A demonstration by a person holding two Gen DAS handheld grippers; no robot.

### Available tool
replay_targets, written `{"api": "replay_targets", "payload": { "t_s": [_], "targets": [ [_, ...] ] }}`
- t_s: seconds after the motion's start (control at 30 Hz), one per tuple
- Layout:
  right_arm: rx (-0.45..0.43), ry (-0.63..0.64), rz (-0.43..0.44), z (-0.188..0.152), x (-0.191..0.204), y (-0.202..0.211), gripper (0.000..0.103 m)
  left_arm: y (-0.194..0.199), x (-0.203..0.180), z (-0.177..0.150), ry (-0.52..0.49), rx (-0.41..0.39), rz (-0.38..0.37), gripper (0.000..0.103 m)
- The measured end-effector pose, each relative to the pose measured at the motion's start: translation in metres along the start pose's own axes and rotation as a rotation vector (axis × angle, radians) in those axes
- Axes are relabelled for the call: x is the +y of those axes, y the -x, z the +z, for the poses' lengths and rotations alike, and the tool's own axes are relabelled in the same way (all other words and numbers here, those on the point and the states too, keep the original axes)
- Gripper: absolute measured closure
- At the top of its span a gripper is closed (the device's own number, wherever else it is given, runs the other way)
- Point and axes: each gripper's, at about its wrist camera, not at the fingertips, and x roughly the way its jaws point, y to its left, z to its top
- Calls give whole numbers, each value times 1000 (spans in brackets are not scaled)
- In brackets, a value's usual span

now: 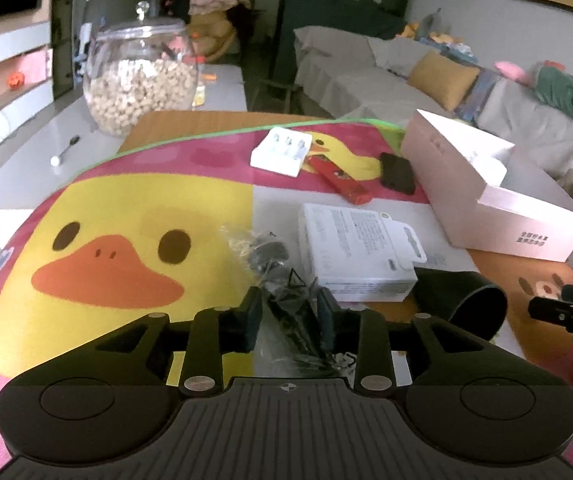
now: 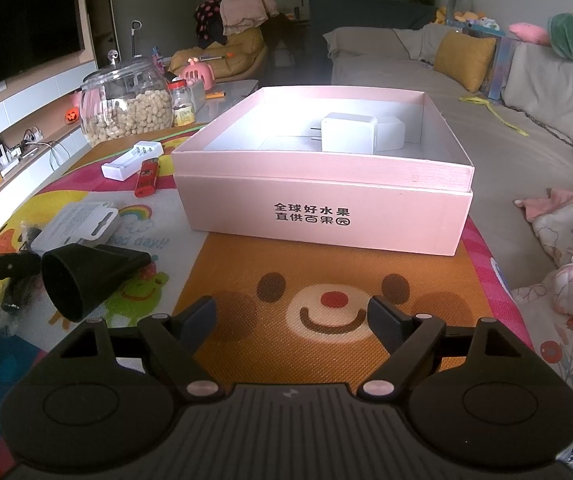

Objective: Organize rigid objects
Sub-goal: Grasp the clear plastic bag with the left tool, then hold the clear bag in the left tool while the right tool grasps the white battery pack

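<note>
Job: put the hard things into the pink box (image 2: 326, 204) on the play mat (image 1: 106, 208).
Already in the box: a white plug block (image 2: 348, 133) sits at the back of the box, with another small white piece just beside it. That part looks done.
Still out on the mat: a white holder with batteries (image 1: 282, 151), a red lighter (image 1: 342, 182), a dark flat thing (image 1: 397, 172) near the box, a white packet with writing (image 1: 356, 252), a black cone piece (image 2: 86, 276), and a clear bag with black bits inside (image 1: 282, 292).
How far along: I think it is only the start. Most of the things are still waiting outside the box.
Left gripper (image 1: 289, 318): its jaws sit narrow, one on each side of the clear bag. There is a small gap, and I cannot tell for sure if the pads press the bag. It looks loose, not squeezed.
Right gripper (image 2: 291, 320): its jaws are wide apart with nothing between them. It hangs over the bear face on the mat, in front of the box.
Where the box is: on the mat, open at the top, well apart from the bag and near the lighter.
Other stuff: a big glass jar of nuts (image 1: 142, 80) stands on the table past the mat. I think it is not part of the job.
What is left: each loose thing still needs to go into the box, one by one.
</note>
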Motion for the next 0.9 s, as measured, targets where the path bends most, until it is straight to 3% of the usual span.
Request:
{"api": "replay_targets", "payload": {
  "t_s": [0.23,0.4,0.5,0.57,0.67,0.9],
  "targets": [
    [16,-5,16,10,4,1,20,7,9,-7,-8,-30,-54,77],
    [9,9,192,80,39,12,20,11,24,-8,4,-43,-73,79],
    [54,69,286,129,75,-1,20,8,36,-10,63,-56,-132,79],
    [111,93,314,157,101,-25,20,8,42,-11,99,-61,-162,79],
    [167,112,280,185,135,-75,20,7,52,-13,162,-64,-209,79],
    [347,41,149,205,172,-206,20,8,55,-15,182,-67,-225,79]
  ]
}}
